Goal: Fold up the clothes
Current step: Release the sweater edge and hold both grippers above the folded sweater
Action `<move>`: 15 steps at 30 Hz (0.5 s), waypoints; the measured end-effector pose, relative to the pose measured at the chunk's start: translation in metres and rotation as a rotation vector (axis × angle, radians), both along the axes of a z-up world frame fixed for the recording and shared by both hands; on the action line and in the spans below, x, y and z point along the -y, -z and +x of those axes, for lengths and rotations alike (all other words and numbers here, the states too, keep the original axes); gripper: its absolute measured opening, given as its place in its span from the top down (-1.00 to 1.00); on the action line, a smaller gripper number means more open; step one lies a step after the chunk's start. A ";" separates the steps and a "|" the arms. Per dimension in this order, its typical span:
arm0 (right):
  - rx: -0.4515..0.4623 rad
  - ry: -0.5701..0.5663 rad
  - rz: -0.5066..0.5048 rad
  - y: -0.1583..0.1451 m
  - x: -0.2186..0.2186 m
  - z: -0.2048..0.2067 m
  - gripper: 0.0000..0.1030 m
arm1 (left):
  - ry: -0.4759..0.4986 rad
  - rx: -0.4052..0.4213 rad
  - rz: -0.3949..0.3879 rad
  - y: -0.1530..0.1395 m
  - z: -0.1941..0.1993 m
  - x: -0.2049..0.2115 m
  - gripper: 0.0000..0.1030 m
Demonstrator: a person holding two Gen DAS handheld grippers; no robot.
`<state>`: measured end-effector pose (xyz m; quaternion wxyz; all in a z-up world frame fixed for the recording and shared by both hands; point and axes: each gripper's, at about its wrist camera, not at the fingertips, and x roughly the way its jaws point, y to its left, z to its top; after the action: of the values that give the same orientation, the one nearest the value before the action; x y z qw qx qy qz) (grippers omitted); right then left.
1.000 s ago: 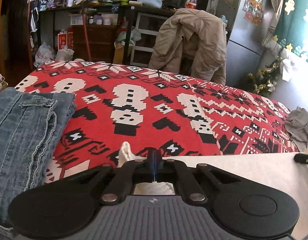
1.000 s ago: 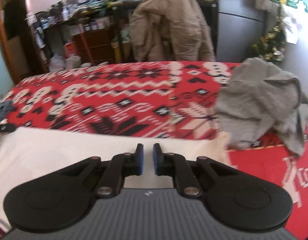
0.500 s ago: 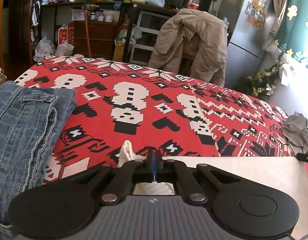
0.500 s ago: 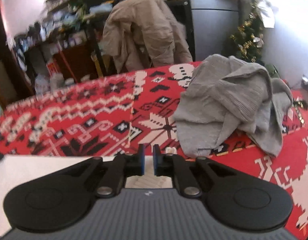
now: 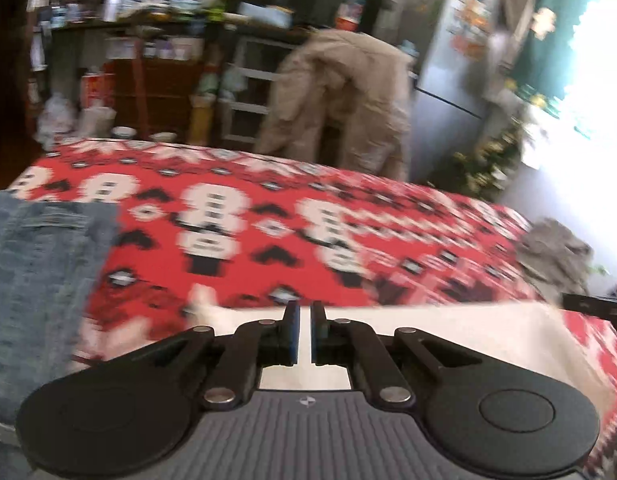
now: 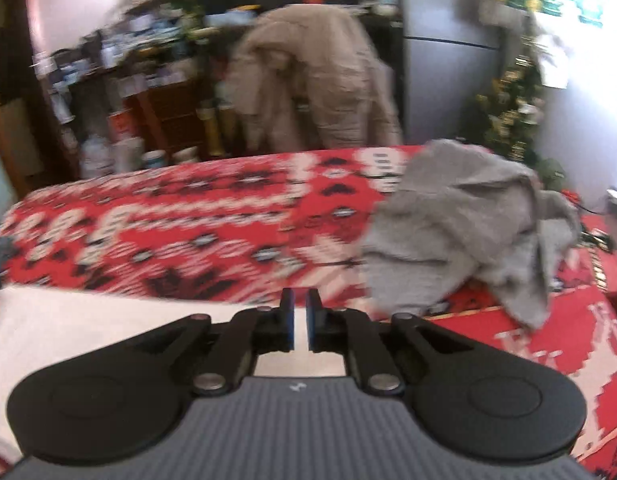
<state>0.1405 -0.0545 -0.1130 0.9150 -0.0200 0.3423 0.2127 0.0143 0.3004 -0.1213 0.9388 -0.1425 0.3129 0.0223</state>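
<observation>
1. White cloth point(image 5: 448, 332) lies flat at the near edge of the bed. Its far edge runs as a straight line from the left gripper point(image 5: 304, 308) across to the right gripper point(image 6: 299, 296).
2. Left gripper: jaws nearly pressed together, only a thin slit. White fabric fills the slit, so it reads as pinching the cloth's far edge near its left corner.
3. Right gripper: same, a narrow slit filled with white, pinching the cloth's far edge near its right end. Its dark tip also shows at the far right of the left wrist view.
4. The cloth sits on a red, white and black patterned blanket point(image 5: 268, 240).
5. Folded blue jeans point(image 5: 40, 280) lie left of the cloth, just beside the left gripper.
6. A crumpled grey garment point(image 6: 468, 232) lies right of and beyond the right gripper, close to the cloth's right end.
7. Beyond the bed: a tan jacket point(image 5: 340, 96) draped over something, a silver fridge point(image 5: 448, 80) to its right, and cluttered shelves point(image 5: 148, 40) to its left.
8. Both views are motion-blurred, so fine detail is unreadable.
</observation>
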 end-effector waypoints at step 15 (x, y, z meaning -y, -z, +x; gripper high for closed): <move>0.008 -0.131 -0.152 0.027 -0.032 -0.089 0.68 | 0.026 -0.039 0.069 0.025 -0.054 0.051 0.88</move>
<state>0.0515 -0.0230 -0.1396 0.8963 -0.1127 0.3518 0.2452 -0.0397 0.2494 -0.1466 0.9370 -0.1053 0.3322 0.0236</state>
